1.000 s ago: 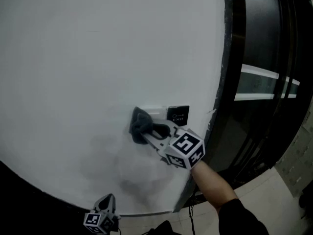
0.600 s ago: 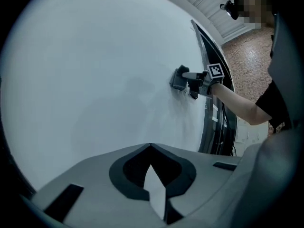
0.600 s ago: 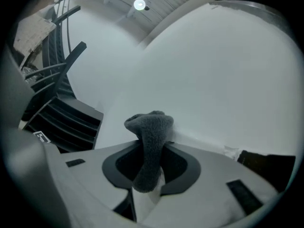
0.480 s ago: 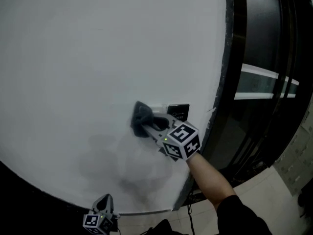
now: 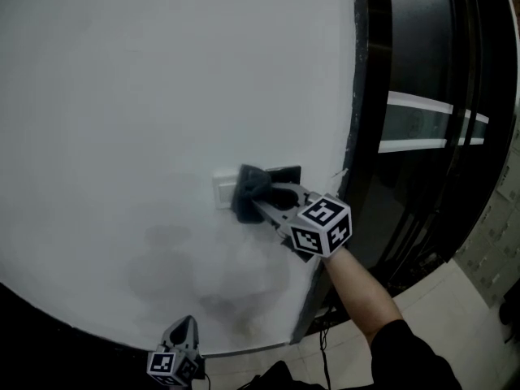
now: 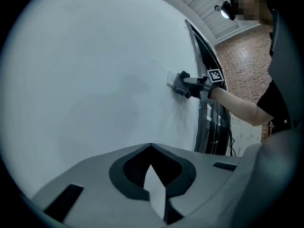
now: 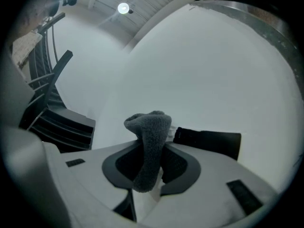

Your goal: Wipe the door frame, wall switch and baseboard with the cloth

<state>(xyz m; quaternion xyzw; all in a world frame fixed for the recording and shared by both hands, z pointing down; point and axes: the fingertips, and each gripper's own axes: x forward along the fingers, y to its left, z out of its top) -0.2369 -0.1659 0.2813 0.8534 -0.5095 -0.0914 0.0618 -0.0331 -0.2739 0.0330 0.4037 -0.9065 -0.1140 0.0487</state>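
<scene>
Where the white wall (image 5: 146,96) fills most of the head view, a dark door frame (image 5: 370,96) runs down its right edge, with pale floor tiles (image 5: 455,299) at the lower right. The right gripper (image 5: 256,195) pinches a grey cloth (image 5: 246,187) between its jaws and presses it against the wall switch (image 5: 223,189), just beside a black plate (image 5: 286,173). Low by the wall, the left gripper (image 5: 184,327) has its jaws pressed together on nothing.
</scene>
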